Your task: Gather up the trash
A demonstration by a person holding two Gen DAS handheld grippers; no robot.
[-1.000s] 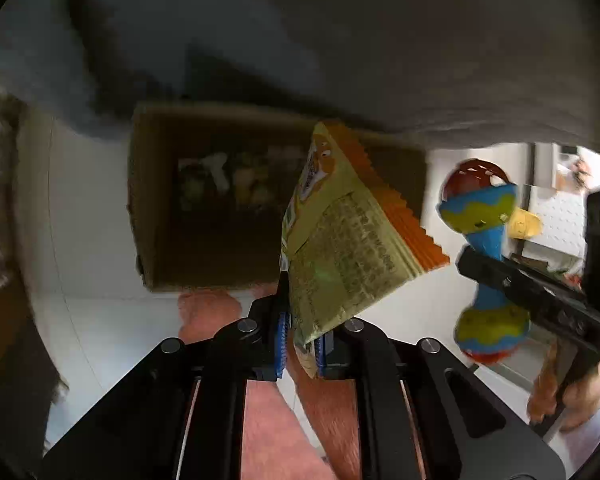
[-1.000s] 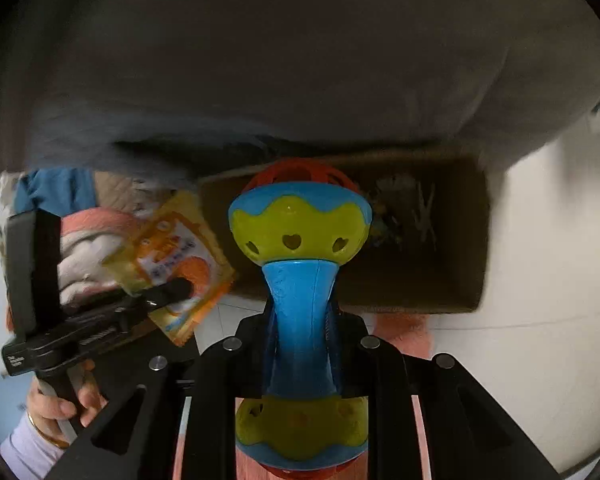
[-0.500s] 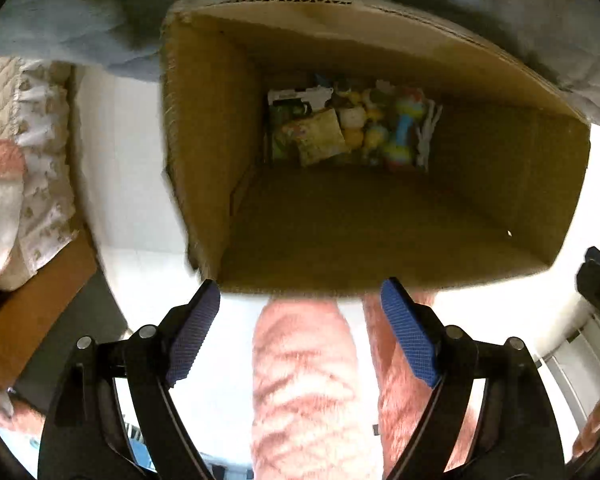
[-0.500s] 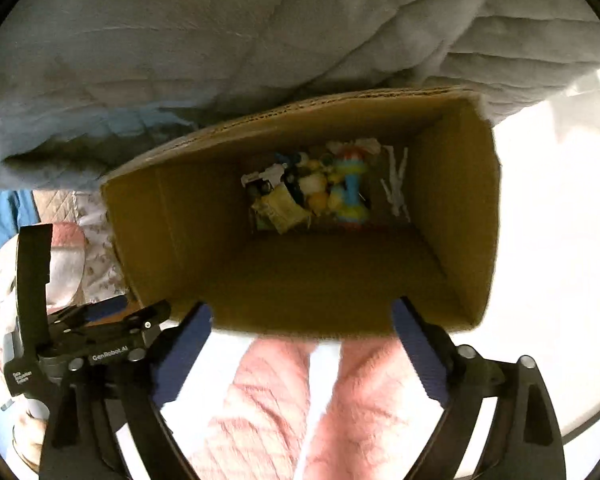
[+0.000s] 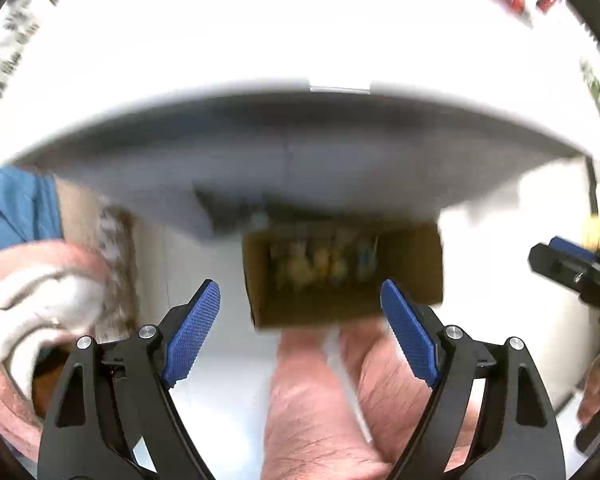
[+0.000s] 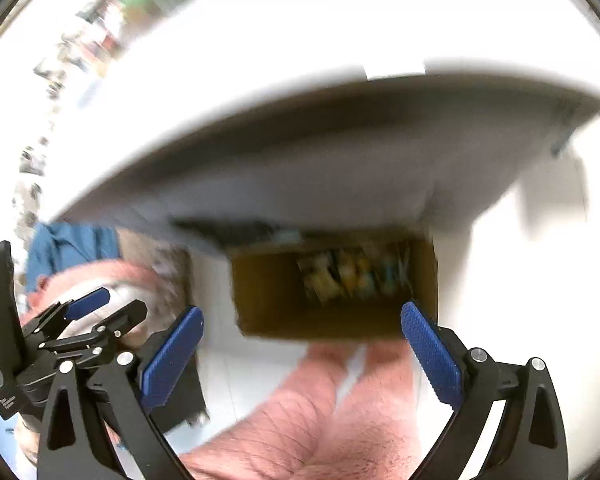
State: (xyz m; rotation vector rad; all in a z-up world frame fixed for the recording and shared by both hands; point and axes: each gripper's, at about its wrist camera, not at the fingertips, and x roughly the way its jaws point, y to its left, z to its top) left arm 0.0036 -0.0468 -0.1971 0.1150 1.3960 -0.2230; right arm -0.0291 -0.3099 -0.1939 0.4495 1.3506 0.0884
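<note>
Both views are blurred. In the left wrist view the left gripper (image 5: 300, 332) fills the bottom of the frame with its blue-padded fingers (image 5: 192, 336) spread wide and nothing between them. Just above the gap, in the middle of the frame, sits an open cardboard box (image 5: 412, 268), seen from above; a smear of coloured trash items (image 5: 320, 264) lies at its bottom, too blurred to tell apart. A grey quilted bed cover (image 5: 300, 160) hangs across the centre, its lower edge reaching over the box's upper rim. Below the box, pink fuzzy slippers (image 5: 312, 400) stand on the white floor (image 5: 204, 248). The right gripper (image 5: 572, 268) shows at the right edge.

In the right wrist view the right gripper (image 6: 300, 352) is likewise wide open and empty at the bottom of the frame. The box (image 6: 268, 288) lies centre-right just above it, with the trash (image 6: 356, 272) at its upper right. The left gripper (image 6: 100, 308) appears at lower left, open.
</note>
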